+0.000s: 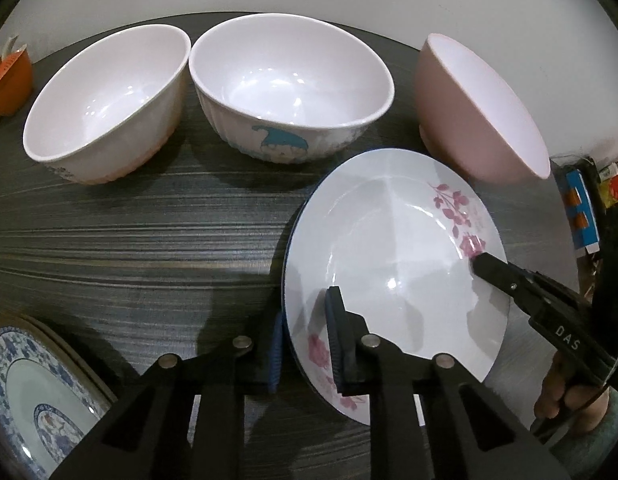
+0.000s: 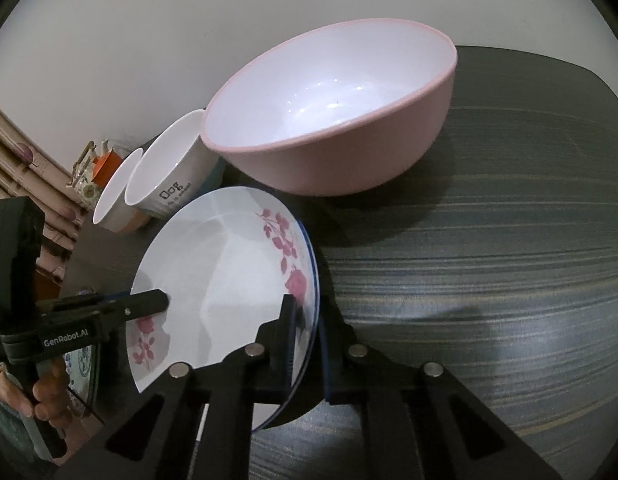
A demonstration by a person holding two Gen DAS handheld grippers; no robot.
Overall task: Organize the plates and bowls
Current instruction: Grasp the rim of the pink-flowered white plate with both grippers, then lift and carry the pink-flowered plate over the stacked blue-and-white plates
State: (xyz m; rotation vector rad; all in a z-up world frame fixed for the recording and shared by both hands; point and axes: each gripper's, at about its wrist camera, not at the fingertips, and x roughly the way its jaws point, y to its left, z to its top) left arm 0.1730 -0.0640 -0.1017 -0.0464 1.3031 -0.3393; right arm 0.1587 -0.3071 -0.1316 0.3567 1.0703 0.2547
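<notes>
A white plate (image 1: pixel 389 248) (image 2: pixel 221 264) with pink flowers and a thin blue edge sits over the dark striped table (image 1: pixel 129 240) (image 2: pixel 469 280). My left gripper (image 1: pixel 305 312) (image 2: pixel 163 300) is shut on the plate's left rim, one pad above and one below. On the opposite rim my right gripper (image 2: pixel 307 312) (image 1: pixel 479 262) is shut too, by the pink flower. Behind the plate stand a plain white bowl (image 1: pixel 105 104), a white bowl with a blue cartoon figure (image 1: pixel 289 88) and a pink bowl (image 1: pixel 481 108) (image 2: pixel 333 120). Whether the plate rests on the table I cannot tell.
A blue-patterned plate (image 1: pixel 29 392) lies at the table's near left corner. An orange container (image 1: pixel 9 80) stands at the far left. In the right wrist view a white bowl marked "Dog" (image 2: pixel 169 172) and another white bowl (image 2: pixel 117 192) line up against the wall. Hands hold both gripper handles.
</notes>
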